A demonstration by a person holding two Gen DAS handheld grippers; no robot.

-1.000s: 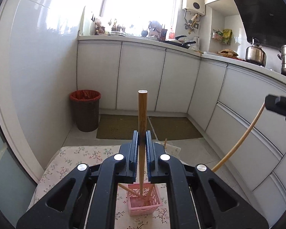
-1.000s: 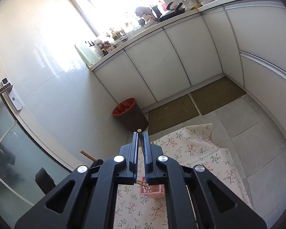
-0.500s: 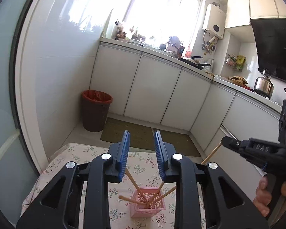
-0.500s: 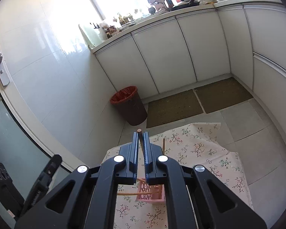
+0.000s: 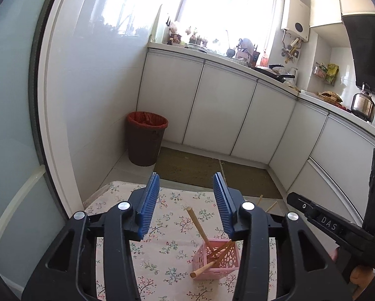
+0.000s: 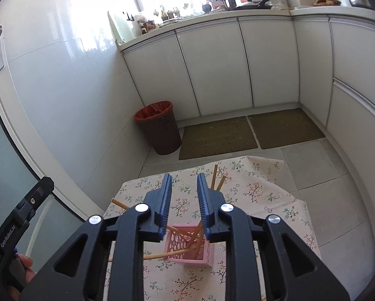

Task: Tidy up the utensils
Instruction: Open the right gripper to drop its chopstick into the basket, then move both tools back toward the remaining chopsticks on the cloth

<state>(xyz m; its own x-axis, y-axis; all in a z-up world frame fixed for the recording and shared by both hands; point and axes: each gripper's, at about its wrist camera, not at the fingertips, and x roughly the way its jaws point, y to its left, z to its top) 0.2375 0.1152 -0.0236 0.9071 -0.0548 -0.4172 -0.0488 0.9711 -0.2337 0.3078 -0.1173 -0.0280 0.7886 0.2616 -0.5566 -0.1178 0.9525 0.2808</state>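
Left wrist: pink basket (image 5: 216, 260) of chopsticks (image 5: 198, 225) below parted fingers (image 5: 148, 207).

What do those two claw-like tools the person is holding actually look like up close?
Both the left gripper and right gripper are black plastic frames with triangular cut-outs and round silver bolts. Each carries two flat blue ribbed fingers. White lettering marks their sides, "DAS" on one and "GenRobot.AI" on the other. No cables show.
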